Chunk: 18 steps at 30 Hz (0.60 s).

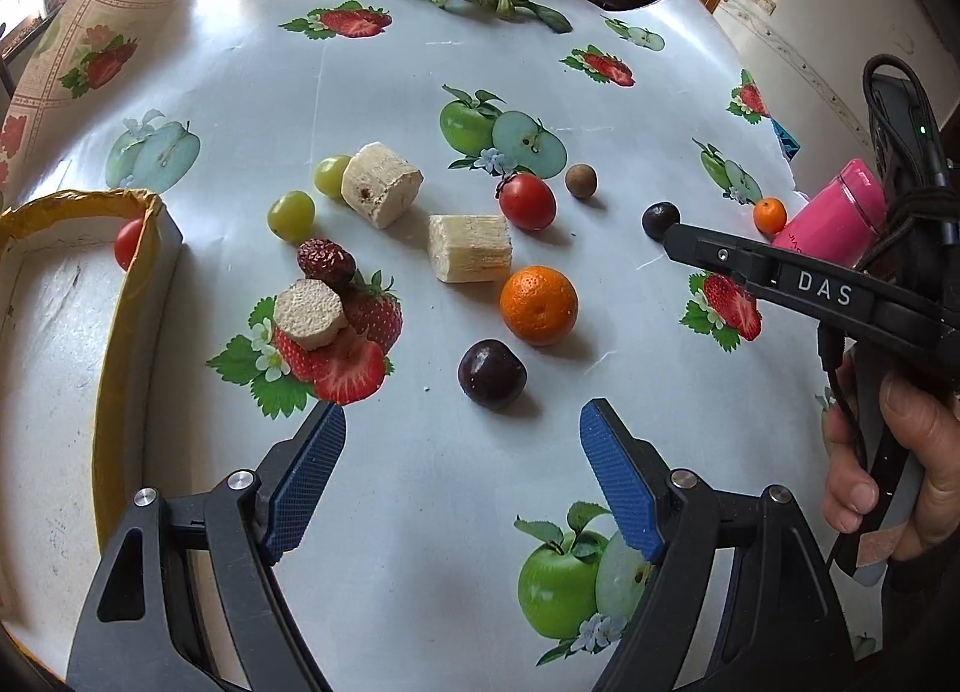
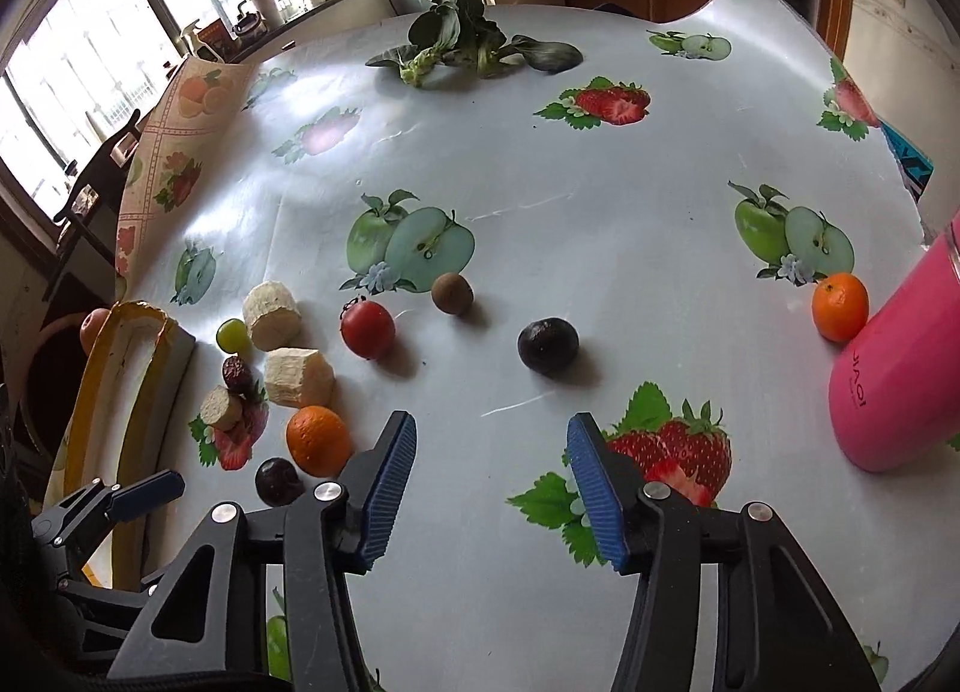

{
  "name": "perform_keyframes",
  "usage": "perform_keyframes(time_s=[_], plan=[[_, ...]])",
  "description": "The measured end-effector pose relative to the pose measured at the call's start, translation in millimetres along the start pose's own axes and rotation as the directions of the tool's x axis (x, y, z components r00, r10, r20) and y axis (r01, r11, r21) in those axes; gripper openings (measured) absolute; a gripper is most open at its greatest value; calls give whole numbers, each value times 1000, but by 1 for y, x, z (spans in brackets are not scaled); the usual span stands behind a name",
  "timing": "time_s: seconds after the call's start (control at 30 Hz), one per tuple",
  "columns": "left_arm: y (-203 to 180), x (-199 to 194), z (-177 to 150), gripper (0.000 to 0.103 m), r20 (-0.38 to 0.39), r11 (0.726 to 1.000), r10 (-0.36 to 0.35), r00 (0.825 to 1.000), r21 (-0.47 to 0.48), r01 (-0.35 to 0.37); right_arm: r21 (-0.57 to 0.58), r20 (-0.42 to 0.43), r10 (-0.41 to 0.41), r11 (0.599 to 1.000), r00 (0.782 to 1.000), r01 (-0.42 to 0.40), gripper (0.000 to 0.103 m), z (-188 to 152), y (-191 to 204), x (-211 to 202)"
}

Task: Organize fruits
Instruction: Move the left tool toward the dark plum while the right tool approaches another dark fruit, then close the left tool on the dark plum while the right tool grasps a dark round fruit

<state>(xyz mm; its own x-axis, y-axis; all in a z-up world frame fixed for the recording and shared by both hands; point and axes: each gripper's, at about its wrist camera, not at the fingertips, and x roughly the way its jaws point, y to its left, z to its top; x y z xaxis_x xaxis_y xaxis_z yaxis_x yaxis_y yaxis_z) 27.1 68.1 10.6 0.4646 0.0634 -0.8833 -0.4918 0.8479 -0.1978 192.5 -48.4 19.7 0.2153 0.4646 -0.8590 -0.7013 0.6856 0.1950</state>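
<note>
Two hand-held grippers hover over a table (image 2: 600, 200) covered in a glossy fruit-print cloth, both with fingers spread wide and nothing between them. The left gripper (image 1: 462, 476) faces a dark plum (image 1: 492, 373) lying just ahead of its blue pads, with bare cloth between the fingertips and the fruit. Beyond the plum sits an orange (image 1: 539, 305), and past that a loose cluster: two pale cut chunks (image 1: 469, 255), a red tomato (image 1: 527, 201), two green grapes (image 1: 290, 215), a red date (image 1: 326, 261) and a round cut slice (image 1: 311, 312) resting close beside it. A small brown fruit (image 1: 581, 180) lies apart, behind the tomato.

At the table's left edge stands a shallow box (image 1: 66, 332) with a yellow rim; one small tomato (image 1: 129, 243) shows just inside its far corner, and the rest of its floor is bare.

The right gripper (image 2: 492, 476) points at open cloth, with a second dark fruit (image 2: 548, 345) alone ahead of it and clear room on all sides. Toward the right edge, a small orange (image 2: 840, 306) sits touching or just beside a pink bottle (image 2: 900, 374) lying tilted. Leafy greens (image 2: 462, 47) lie near the far edge, well apart from the fruit. The cloth's far left corner curls upward by the window.
</note>
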Motion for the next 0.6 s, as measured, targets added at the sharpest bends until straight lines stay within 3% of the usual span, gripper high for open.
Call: perform_keyframes(time_s=[0.1,0.17,0.23,0.3,0.5,0.6], plan=[[-4,8,5,79,-3,1000,5,1000,11,-5,-16,-5,1,1000,1000,-1,50,11,-2,15],[-5,14,8,70,-13,1000,4,1000,16,-4,-24,-16,-1,1000,1000,0,45,16,-3,25],[-5,22,9,47,-33,1000,-7,999,14,8,-26,-13,-7,1000,1000,7,44,20,-5,33],[-5,30,8,32,-59,1000,-20,998,11,21,-28,18,-1,1000,1000,1,44,22,-6,33],[-11,32,5,24,-54,999,-30,998,38,32,-27,26,-11,1000,1000,12,30,27,-9,34],[-7,32,6,24,-57,998,-50,997,21,52,-6,30,-7,1000,1000,7,31,27,-13,34]])
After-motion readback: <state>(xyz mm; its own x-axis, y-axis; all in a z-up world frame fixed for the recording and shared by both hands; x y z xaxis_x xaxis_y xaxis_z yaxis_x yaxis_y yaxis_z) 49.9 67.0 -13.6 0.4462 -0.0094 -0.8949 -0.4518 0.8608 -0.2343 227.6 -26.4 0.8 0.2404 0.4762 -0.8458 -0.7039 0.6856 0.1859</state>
